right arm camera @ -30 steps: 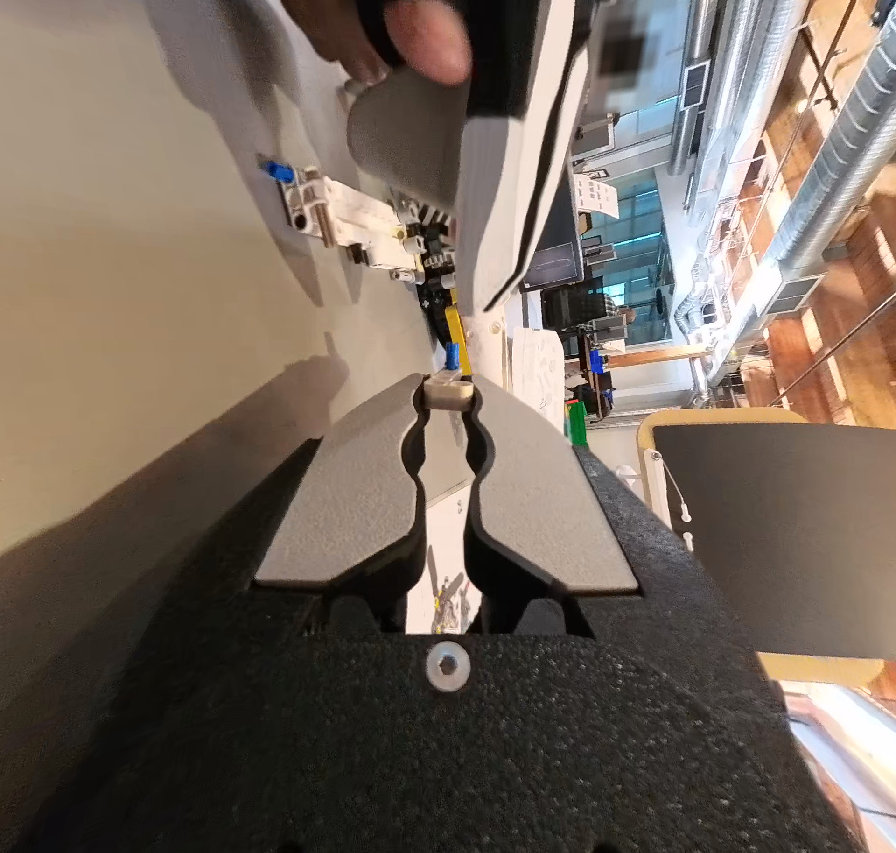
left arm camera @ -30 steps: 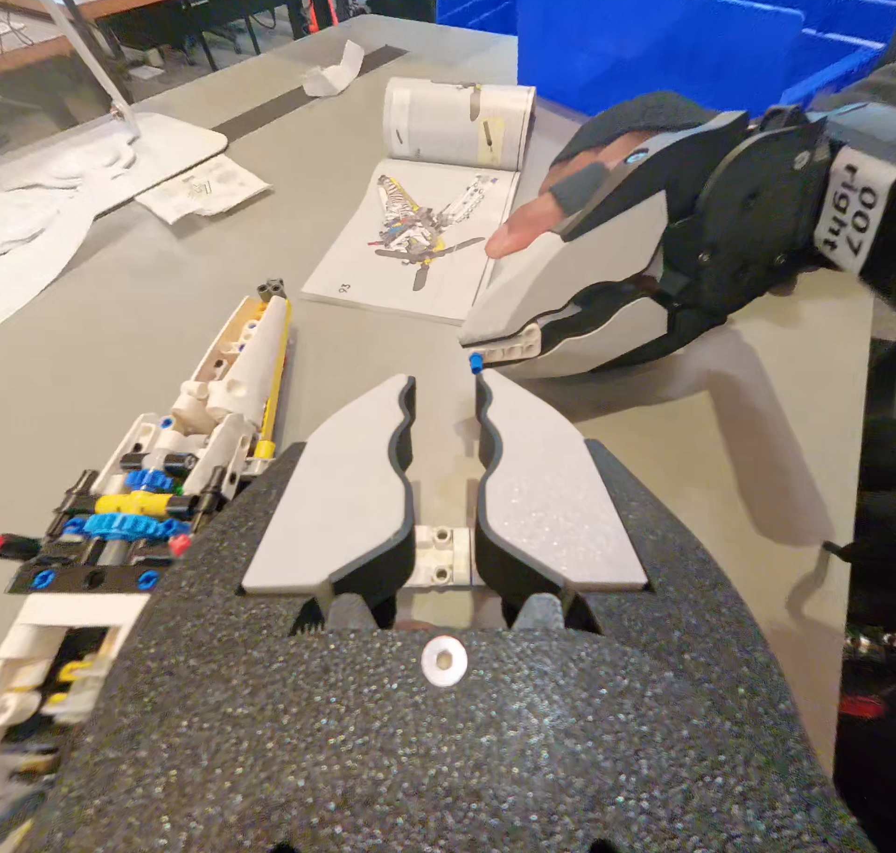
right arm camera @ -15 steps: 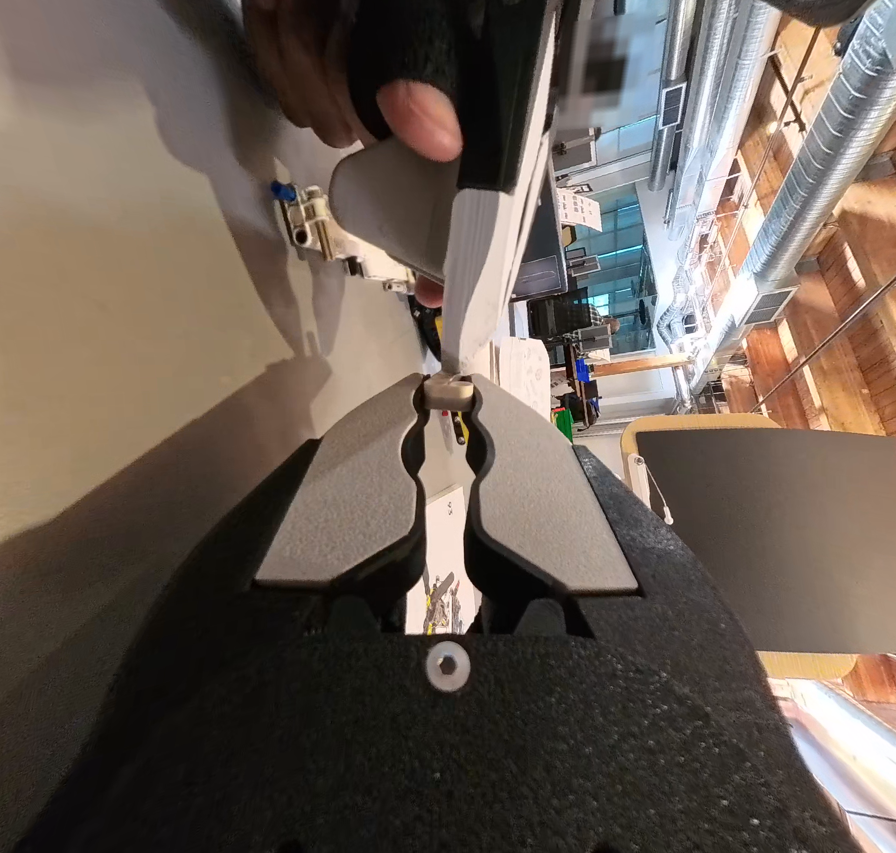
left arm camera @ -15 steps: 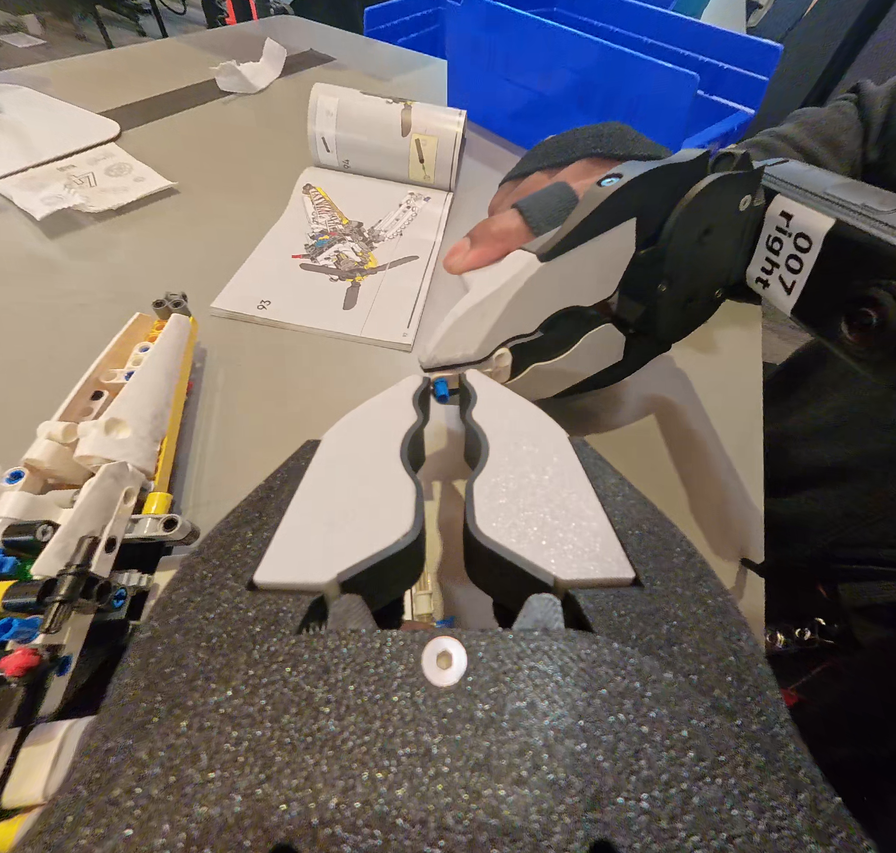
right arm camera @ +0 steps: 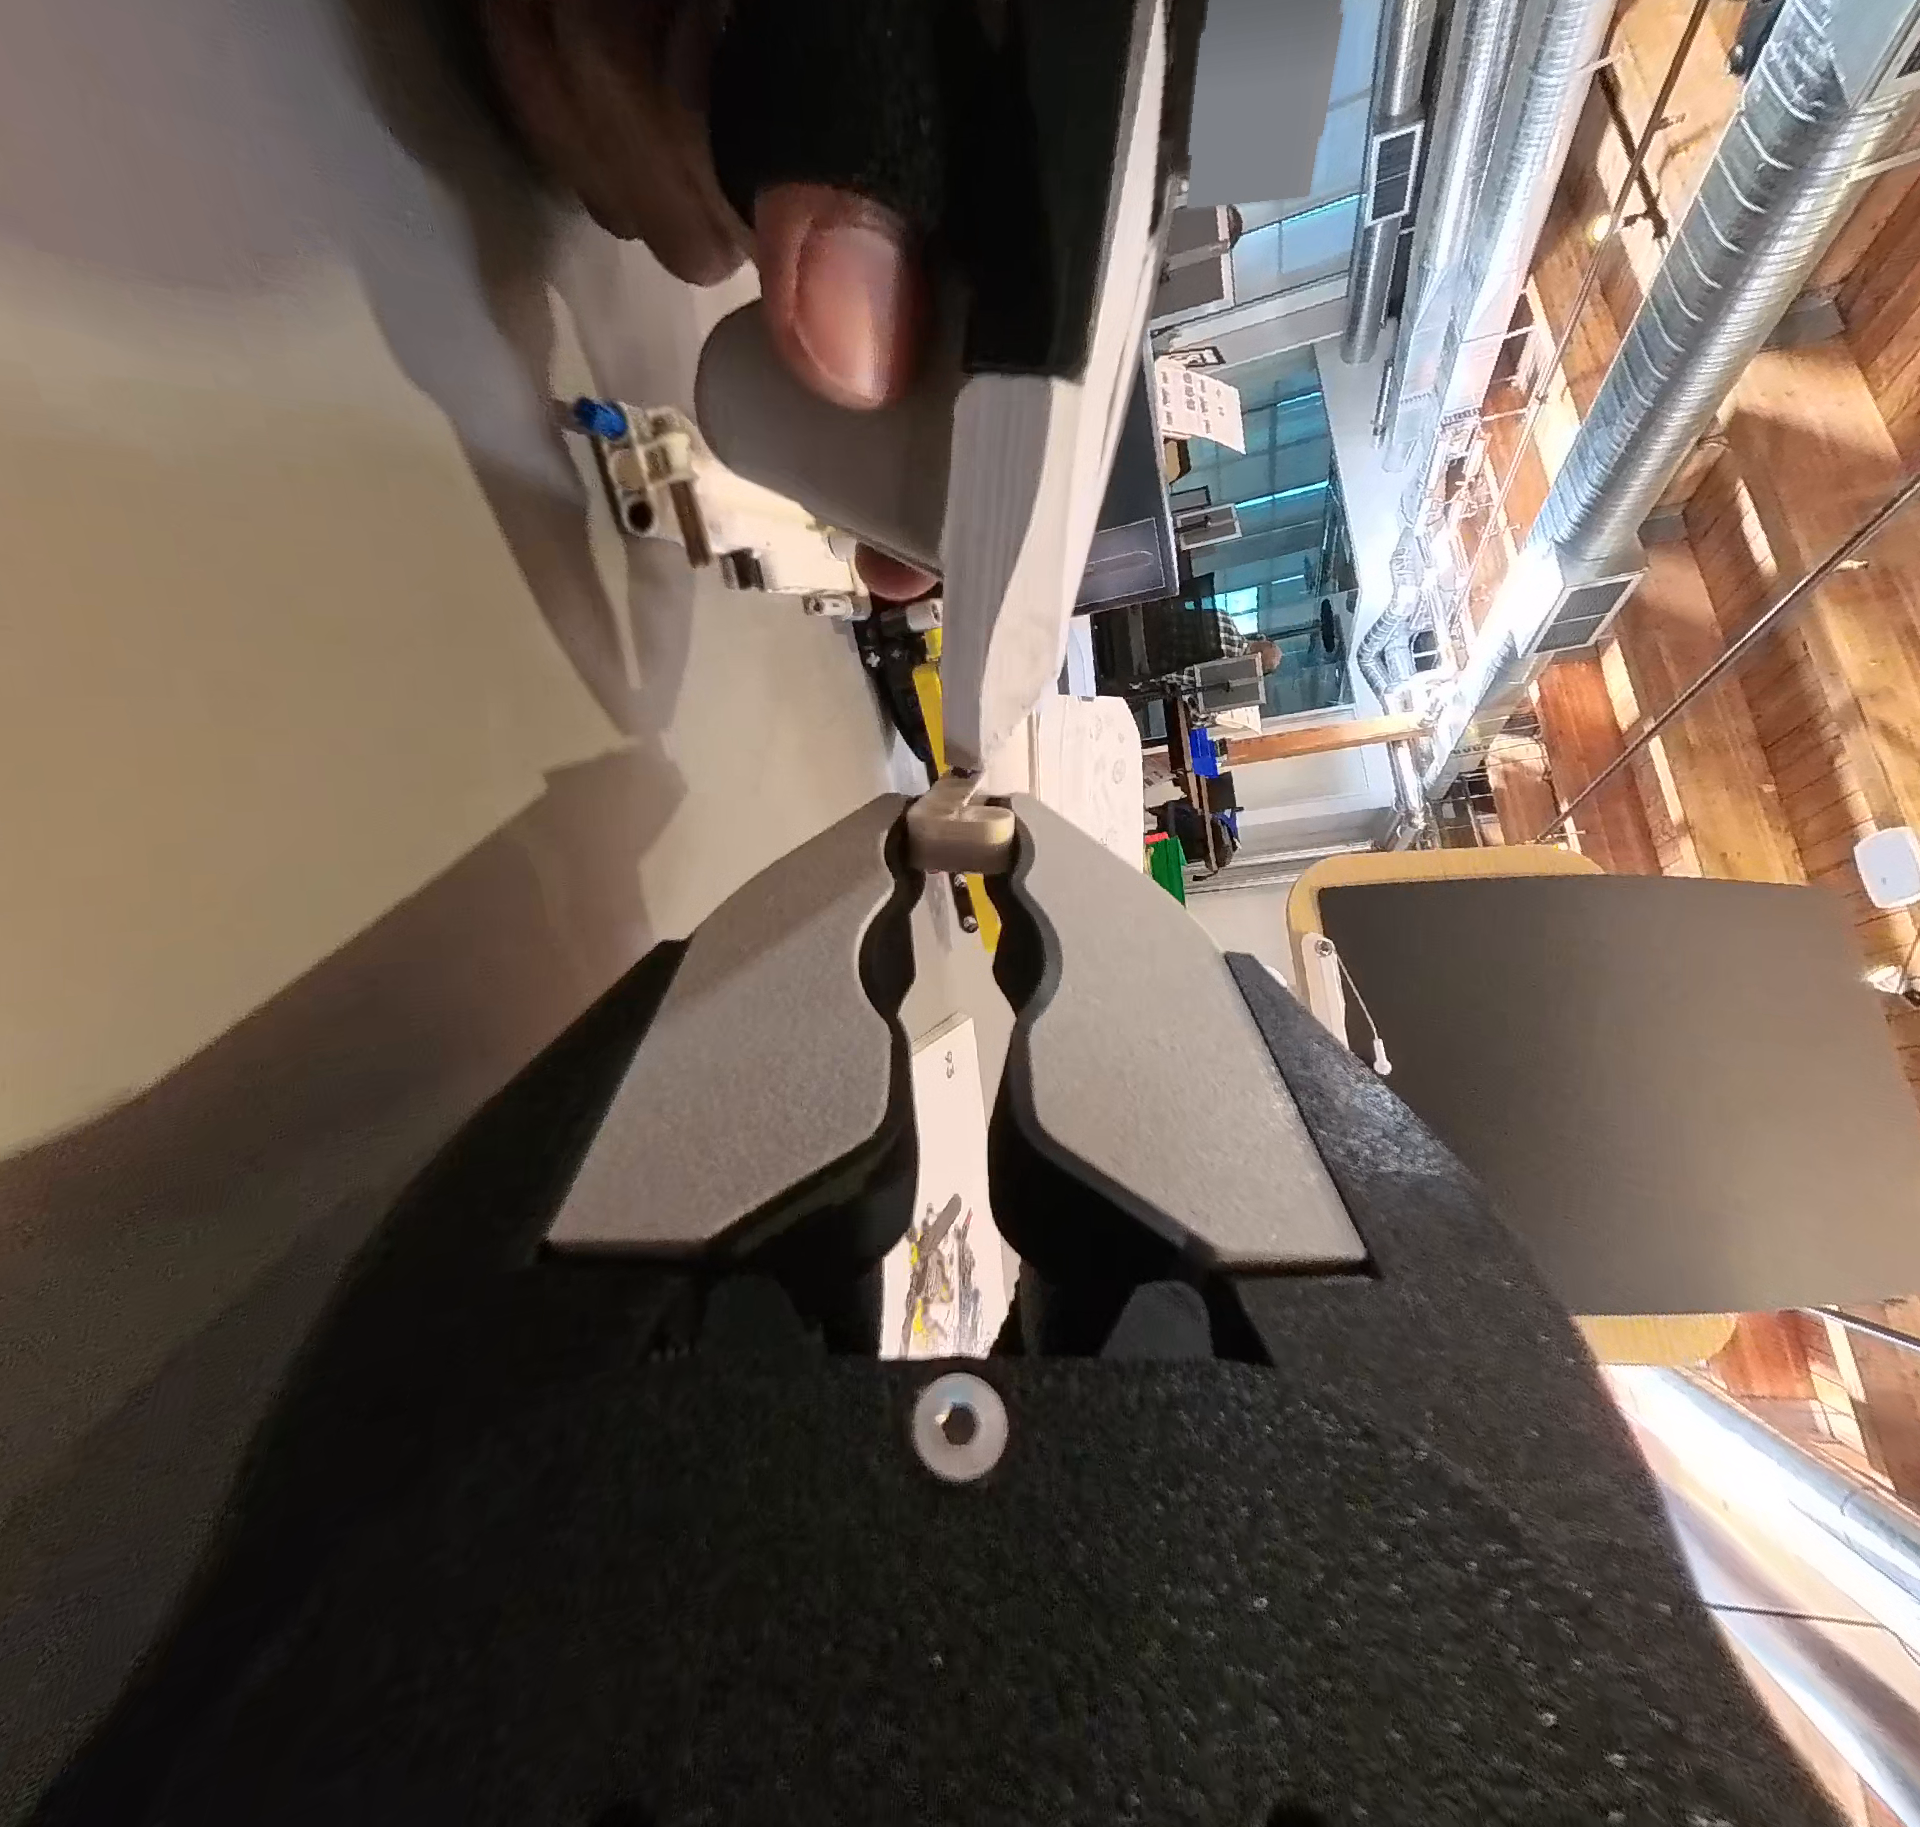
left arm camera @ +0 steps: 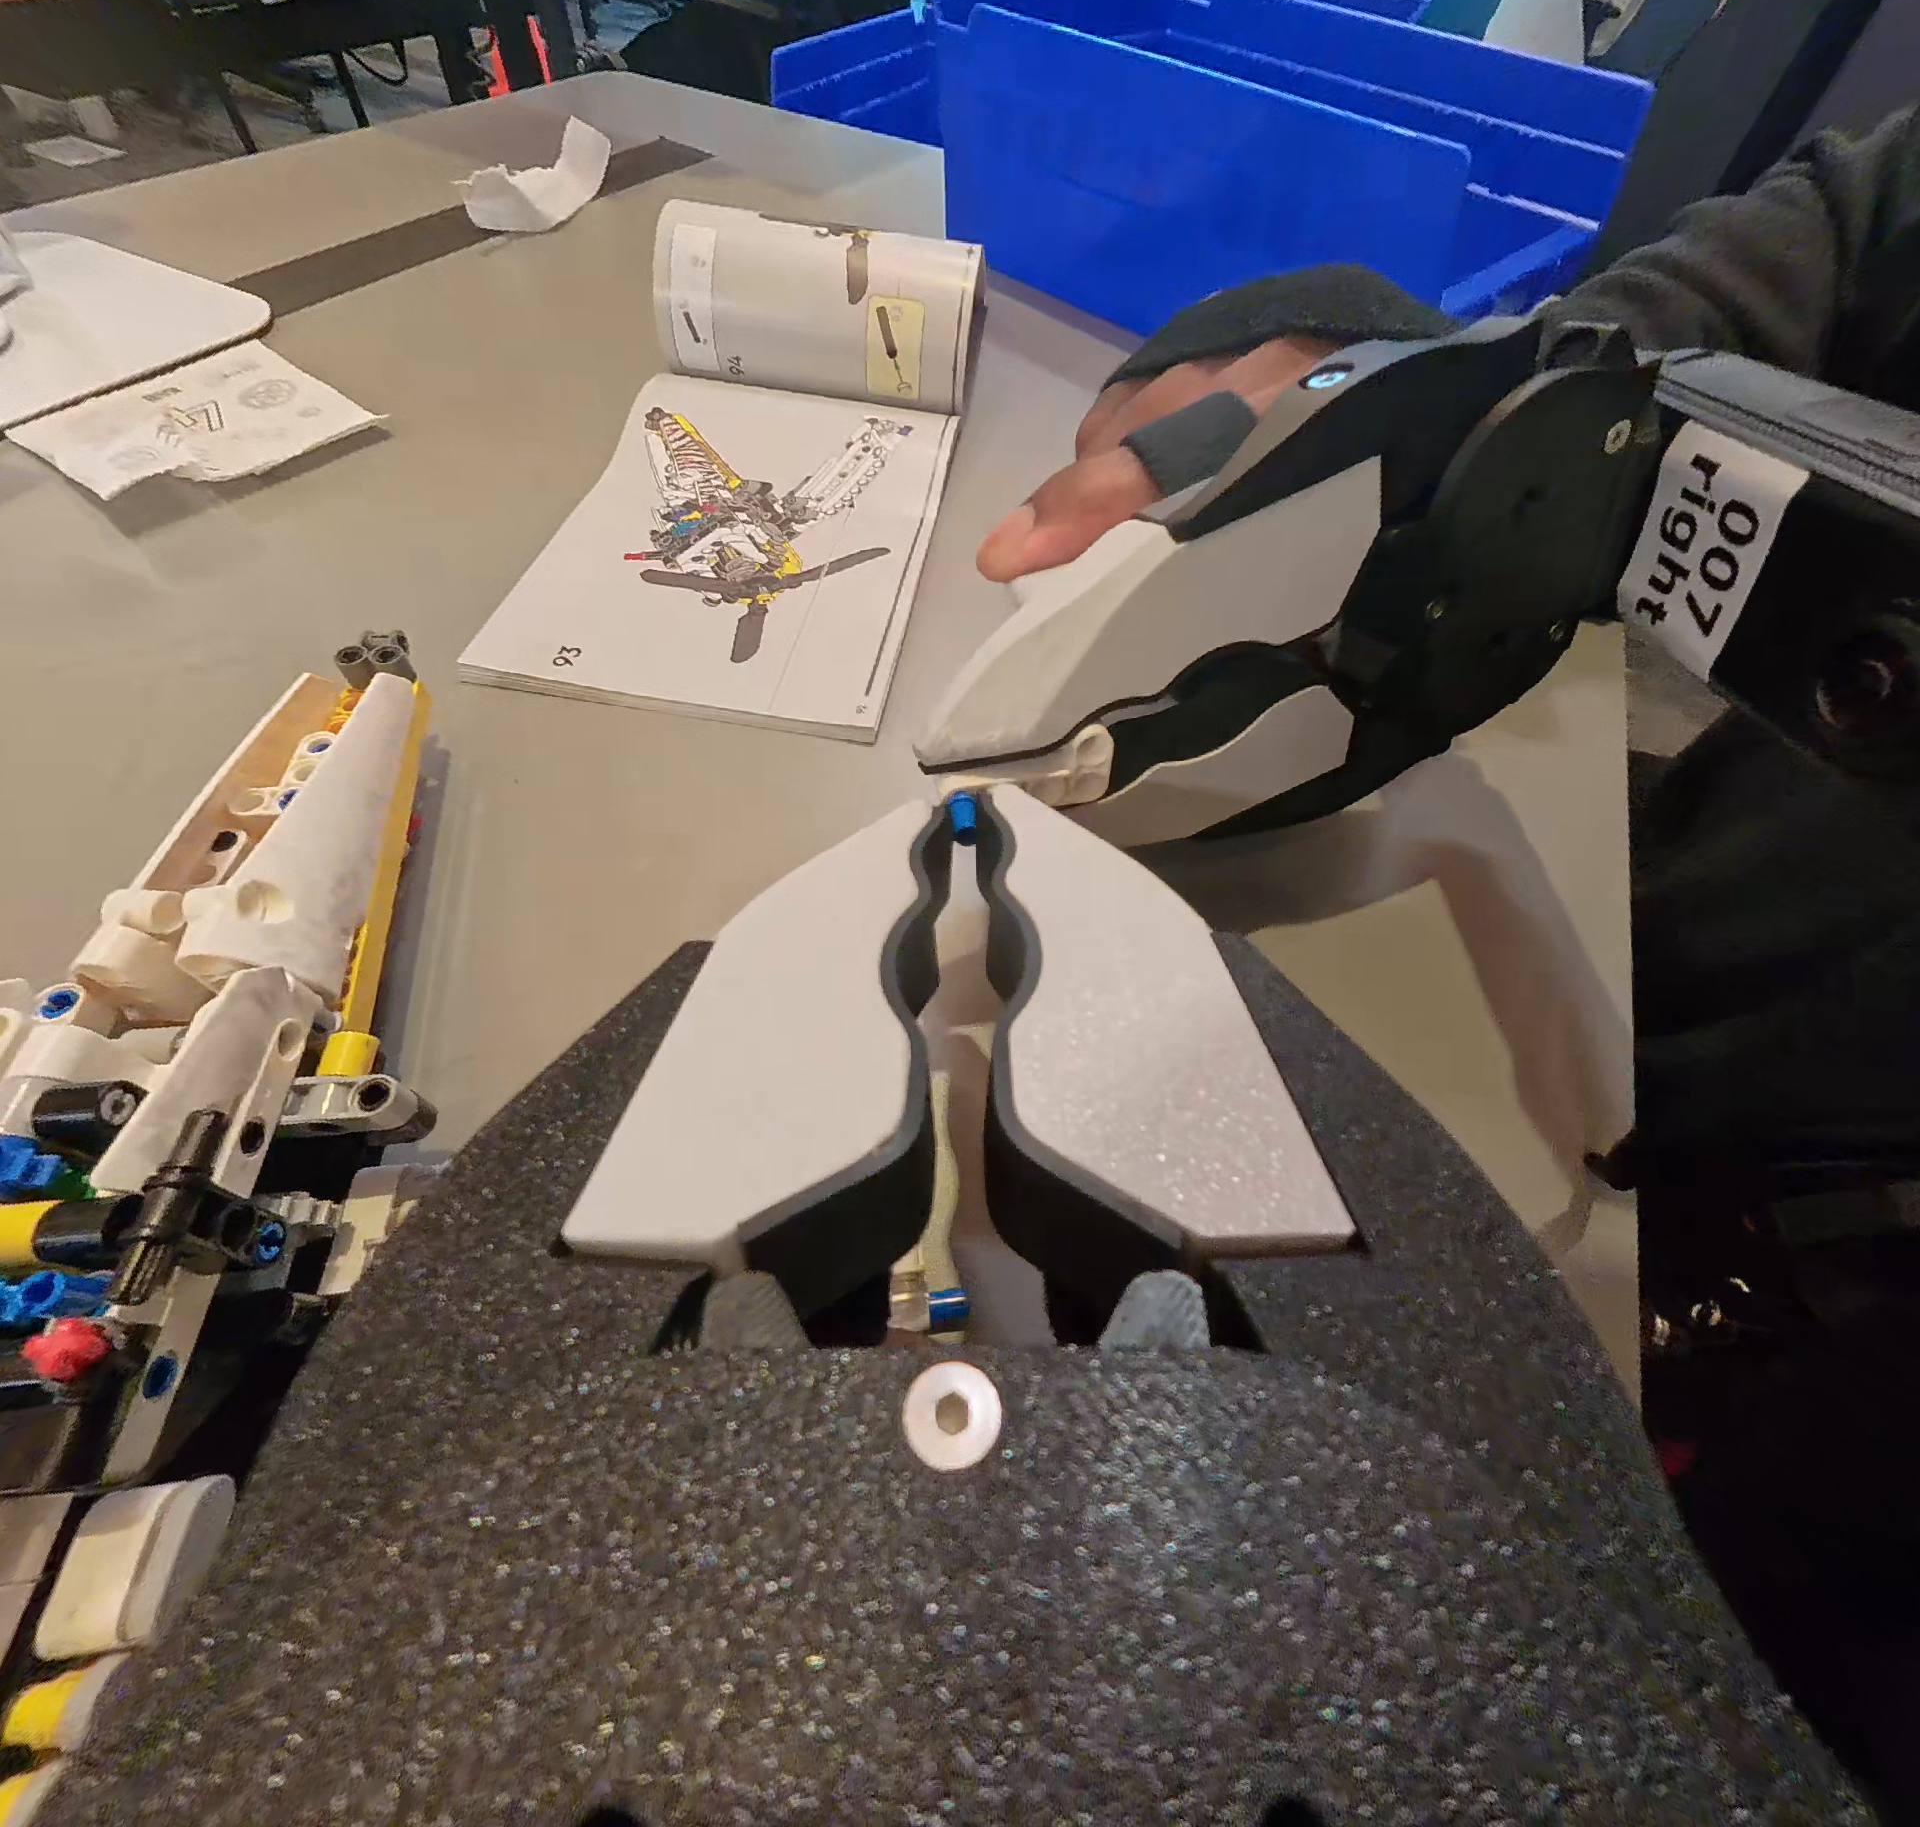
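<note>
**Two claws tip to tip over a blue pin and a white beam**

Left wrist view: left claw (left arm camera: 961, 813) clenched on a small blue pin (left arm camera: 961, 821), both fingertips pressed against its sides, pin standing out toward the far side. Just beyond, touching at the tips, right claw (left arm camera: 1023, 761) reaching in from the right, clamped on a short white beam (left arm camera: 1075, 754) with round holes showing at its end. Blue pin met head-on by that beam. Gloved hand (left arm camera: 1164, 447) on top of the right claw, one bare fingertip stretched forward along the upper finger. Grey bench (left arm camera: 623, 842) below. At the left, a long white, yellow and black brick-built model (left arm camera: 239, 946) lying on the bench, blue and red pins at its near end. Farther back, an open instruction booklet (left arm camera: 727, 551) showing a drawing of an aircraft, a printed sheet (left arm camera: 197, 421) and a crumpled scrap of paper (left arm camera: 535, 182). Blue plastic bins (left arm camera: 1247, 136) along the far edge.

Right wrist view, rolled on its side: right claw (right arm camera: 958, 837) gripping the white beam (right arm camera: 958, 837) crosswise between both fingertips. Left claw's fingers (right arm camera: 987, 582) coming down from above to meet the beam, tips right at it; blue pin barely visible there as a dark speck. Thumb (right arm camera: 842, 312) in a black finger sleeve pressing on the left claw. A white brick sub-assembly (right arm camera: 707, 510) with a blue pin lying on the bench (right arm camera: 260, 634) behind. Dark chair back (right arm camera: 1610, 1081) at the right.
</note>
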The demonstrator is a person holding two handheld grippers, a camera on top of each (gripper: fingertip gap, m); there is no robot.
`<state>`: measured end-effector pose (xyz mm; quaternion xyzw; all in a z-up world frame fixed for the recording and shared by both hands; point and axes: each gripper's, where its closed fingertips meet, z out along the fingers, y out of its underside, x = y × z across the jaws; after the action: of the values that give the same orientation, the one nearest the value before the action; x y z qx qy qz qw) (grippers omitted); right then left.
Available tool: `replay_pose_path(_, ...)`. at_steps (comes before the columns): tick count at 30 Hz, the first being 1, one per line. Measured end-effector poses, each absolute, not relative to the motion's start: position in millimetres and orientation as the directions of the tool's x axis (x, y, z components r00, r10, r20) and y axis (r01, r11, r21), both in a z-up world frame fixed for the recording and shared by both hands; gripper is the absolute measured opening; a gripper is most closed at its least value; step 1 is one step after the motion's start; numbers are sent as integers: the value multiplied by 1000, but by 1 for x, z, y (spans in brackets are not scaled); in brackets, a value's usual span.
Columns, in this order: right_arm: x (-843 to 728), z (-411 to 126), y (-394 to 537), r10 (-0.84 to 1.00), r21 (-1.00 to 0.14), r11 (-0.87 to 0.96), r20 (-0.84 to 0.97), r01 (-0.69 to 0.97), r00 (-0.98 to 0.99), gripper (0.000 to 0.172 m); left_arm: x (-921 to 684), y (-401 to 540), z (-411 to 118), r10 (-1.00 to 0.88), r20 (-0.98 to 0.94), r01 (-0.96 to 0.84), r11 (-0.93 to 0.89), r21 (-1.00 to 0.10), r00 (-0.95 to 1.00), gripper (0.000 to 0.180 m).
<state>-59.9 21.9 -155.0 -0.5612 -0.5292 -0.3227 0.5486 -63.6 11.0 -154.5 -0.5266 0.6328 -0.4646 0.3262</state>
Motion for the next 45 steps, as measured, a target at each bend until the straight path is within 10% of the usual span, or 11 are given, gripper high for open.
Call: replay_pose_path(45, -12, -156, 9, 258, -360, 25, 904, 932, 342, 7, -53, 4, -133, -960, 80, -314, 9, -949, -268, 6)
